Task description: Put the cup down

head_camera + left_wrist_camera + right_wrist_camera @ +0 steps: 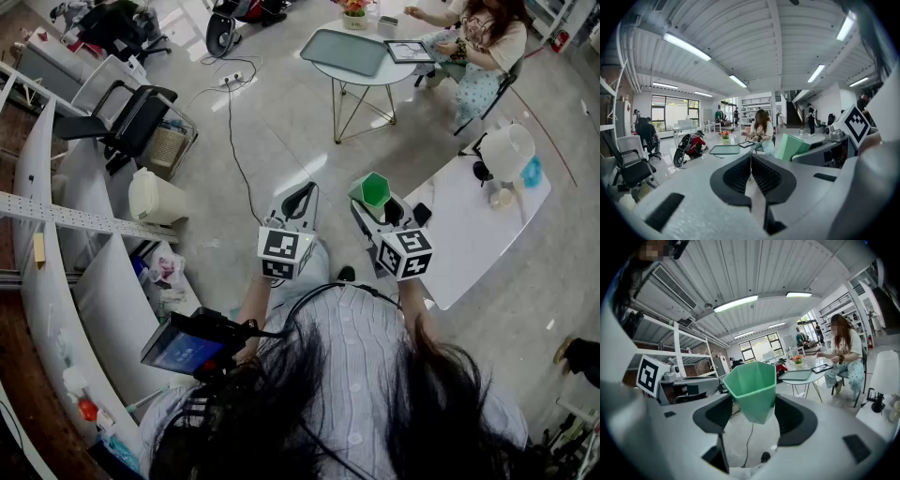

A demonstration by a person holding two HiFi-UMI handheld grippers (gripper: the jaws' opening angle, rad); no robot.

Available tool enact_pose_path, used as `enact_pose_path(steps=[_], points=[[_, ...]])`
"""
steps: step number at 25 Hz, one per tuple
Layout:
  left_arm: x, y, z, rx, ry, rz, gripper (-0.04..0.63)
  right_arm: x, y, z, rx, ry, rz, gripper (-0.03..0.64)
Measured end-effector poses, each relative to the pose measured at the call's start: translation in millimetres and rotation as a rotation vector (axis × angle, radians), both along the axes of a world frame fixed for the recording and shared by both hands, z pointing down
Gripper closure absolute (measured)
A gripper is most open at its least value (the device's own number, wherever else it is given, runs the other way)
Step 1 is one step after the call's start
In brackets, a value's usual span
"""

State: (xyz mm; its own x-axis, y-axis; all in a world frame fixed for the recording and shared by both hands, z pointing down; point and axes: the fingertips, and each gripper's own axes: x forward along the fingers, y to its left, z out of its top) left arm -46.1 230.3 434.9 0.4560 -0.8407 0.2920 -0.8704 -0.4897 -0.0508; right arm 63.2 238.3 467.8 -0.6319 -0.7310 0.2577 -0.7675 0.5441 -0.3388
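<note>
A green faceted cup (373, 190) hangs in the air above the floor, upright with its mouth up, between the jaws of my right gripper (374, 205). In the right gripper view the cup (753, 387) fills the gap and both dark pads press its sides; the right gripper (757, 416) is shut on it with the jaws standing wide. My left gripper (302, 199) is held beside it at the left, with nothing in it. Its pads meet along the centre line in the left gripper view (751, 174). The cup (791, 146) also shows there at the right.
A white table (469, 239) with a white lamp (506, 150) stands right of the cup. Farther off is a round table (375, 73) with a grey tray (344, 52) and a seated person (478, 47). A white bin (155, 197), a black chair (131, 117) and shelving stand at the left.
</note>
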Motion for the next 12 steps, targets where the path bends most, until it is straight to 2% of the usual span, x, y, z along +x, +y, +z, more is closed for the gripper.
enact_pose_path(steps=[5, 12], points=[[4.7, -18.5, -12.6, 0.024, 0.085, -0.009, 0.578, 2.9, -11.0, 0.3, 0.005, 0.016, 0.006, 0.321], [5.1, -20.3, -7.1, -0.016, 0.107, -0.025, 0.578, -1.3, -16.2, -0.7, 0.021, 0.054, 0.0, 0.321]])
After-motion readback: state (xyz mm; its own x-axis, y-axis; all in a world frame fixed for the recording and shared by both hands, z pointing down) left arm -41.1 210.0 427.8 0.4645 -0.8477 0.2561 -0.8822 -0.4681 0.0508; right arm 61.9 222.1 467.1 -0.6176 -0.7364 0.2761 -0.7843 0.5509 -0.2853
